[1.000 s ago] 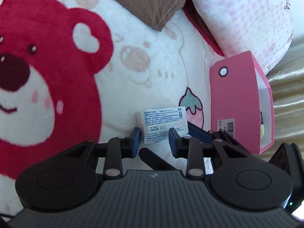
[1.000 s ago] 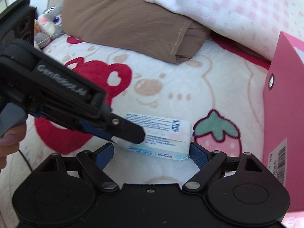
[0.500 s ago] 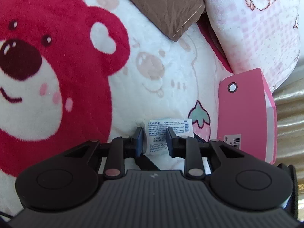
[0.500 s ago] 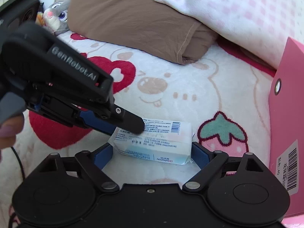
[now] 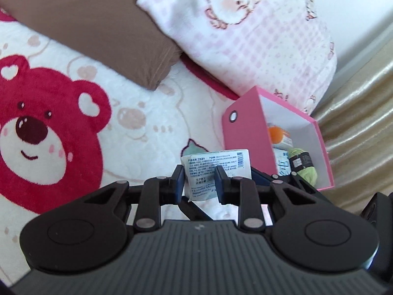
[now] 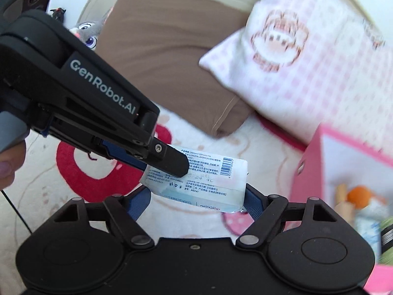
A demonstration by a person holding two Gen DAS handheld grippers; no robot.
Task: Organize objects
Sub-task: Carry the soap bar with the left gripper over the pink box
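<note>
Left wrist view: a bear-print blanket is covering the bed, a pink box sitting on it. The left hand-held gripper is pinching a wipes packet above the blanket, while the right hand-held gripper is spreading wide around it.
</note>
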